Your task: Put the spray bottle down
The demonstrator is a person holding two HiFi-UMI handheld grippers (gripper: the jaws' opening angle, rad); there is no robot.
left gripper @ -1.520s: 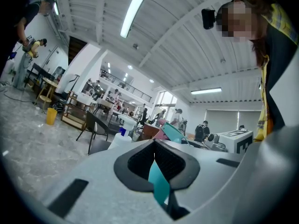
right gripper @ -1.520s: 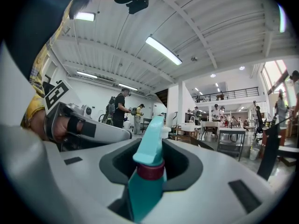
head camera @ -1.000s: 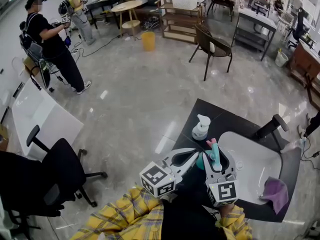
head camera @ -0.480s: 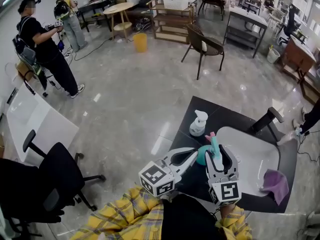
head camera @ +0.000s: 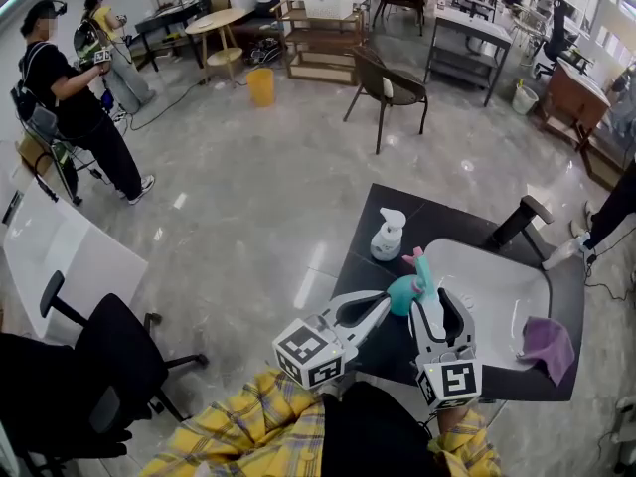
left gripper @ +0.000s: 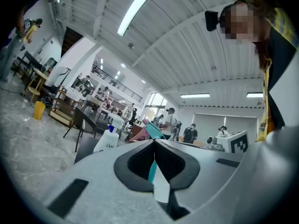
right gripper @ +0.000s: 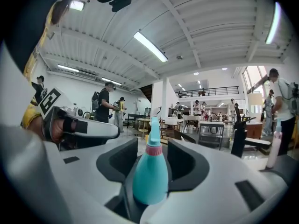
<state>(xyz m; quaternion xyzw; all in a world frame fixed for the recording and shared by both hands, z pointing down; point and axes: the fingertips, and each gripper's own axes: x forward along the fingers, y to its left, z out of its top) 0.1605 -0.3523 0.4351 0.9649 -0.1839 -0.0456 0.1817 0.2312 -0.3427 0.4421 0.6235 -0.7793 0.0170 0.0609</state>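
Left gripper (left gripper: 154,143): jaws clenched to a thin slit, nothing between them. Couldn't tell whether its tip touched the teal spray bottle (right gripper: 150,176). White pump bottle (head camera: 388,235) stood on the black bench (head camera: 452,229), "Dove" readable, other print too small. Spray bottle sat upright over the bench's near edge, grasped in the right gripper (head camera: 430,301) jaws, base hidden by them. Purple cloth (head camera: 548,344) lay far right.

We see a black table (head camera: 447,222) on the grey floor (head camera: 258,197). A white bottle (head camera: 387,237) stands near its far left edge. A big white tray (head camera: 497,296) lies in the middle, and a purple cloth (head camera: 547,344) rests by the near right corner, on the tray's rim.
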